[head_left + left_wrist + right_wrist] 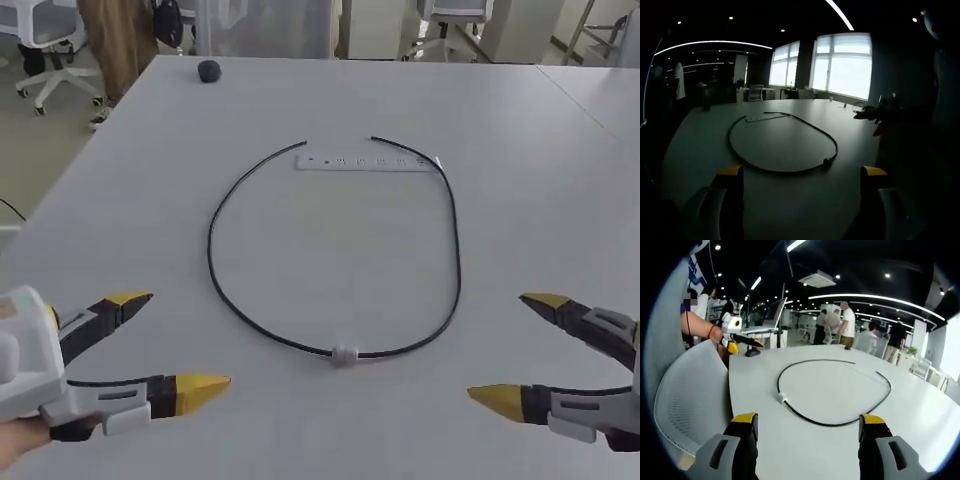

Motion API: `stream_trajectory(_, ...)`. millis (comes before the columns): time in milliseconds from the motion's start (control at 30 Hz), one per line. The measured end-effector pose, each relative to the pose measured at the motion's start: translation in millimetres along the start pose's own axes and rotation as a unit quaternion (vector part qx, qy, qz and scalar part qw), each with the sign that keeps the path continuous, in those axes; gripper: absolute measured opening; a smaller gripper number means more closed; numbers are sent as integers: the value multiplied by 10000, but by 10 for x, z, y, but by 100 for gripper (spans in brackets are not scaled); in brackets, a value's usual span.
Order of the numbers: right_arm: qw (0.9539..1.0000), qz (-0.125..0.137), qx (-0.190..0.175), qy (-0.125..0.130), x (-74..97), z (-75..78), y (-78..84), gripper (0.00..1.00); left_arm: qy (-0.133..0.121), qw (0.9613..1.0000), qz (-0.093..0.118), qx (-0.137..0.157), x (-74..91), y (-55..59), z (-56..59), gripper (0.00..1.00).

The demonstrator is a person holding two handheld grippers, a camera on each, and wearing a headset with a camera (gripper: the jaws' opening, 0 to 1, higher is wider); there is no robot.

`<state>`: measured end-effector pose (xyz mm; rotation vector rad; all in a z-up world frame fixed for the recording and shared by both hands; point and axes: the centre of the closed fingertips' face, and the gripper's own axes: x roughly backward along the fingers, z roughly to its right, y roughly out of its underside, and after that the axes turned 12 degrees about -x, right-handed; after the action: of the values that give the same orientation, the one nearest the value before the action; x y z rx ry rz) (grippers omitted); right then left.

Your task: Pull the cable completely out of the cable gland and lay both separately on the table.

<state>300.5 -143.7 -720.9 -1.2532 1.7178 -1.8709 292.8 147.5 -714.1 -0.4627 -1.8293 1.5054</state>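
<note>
Well short of the cable [210,245], left tongs [189,338] and right tongs [496,346] over the table [330,250], both wide, empty.

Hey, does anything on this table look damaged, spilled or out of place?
Nothing stands out. The black cable lies in an open loop, the white cable gland threaded on it, a power strip by its ends. The left gripper and right gripper are open, clear of it.
</note>
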Motion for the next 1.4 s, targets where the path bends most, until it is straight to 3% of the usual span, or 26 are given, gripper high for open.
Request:
stream_trajectory(300,9996,-179,180,-144,-54,-88,18,80,60,9999,25,-143,-7,-40,30,96)
stream_trajectory(400,9981,-352,416,-303,-135,-150,24,76,97,9999,66,-123,-15,-63,45,95)
stream_trajectory(533,9977,-327,466,-377,-223,-151,-47,76,129,9998,77,-147,-31,-71,54,95)
stream_trajectory(700,9986,-183,392,-318,-222,-119,-135,77,121,9998,80,-167,-25,-85,29,95)
stream_trajectory(1033,9996,-139,215,-144,-50,-52,-34,77,91,9997,57,-208,-10,-93,-18,96)
stream_trajectory(1400,9997,-113,201,-29,-20,-25,-52,78,80,9998,63,-171,-7,-80,-10,97)
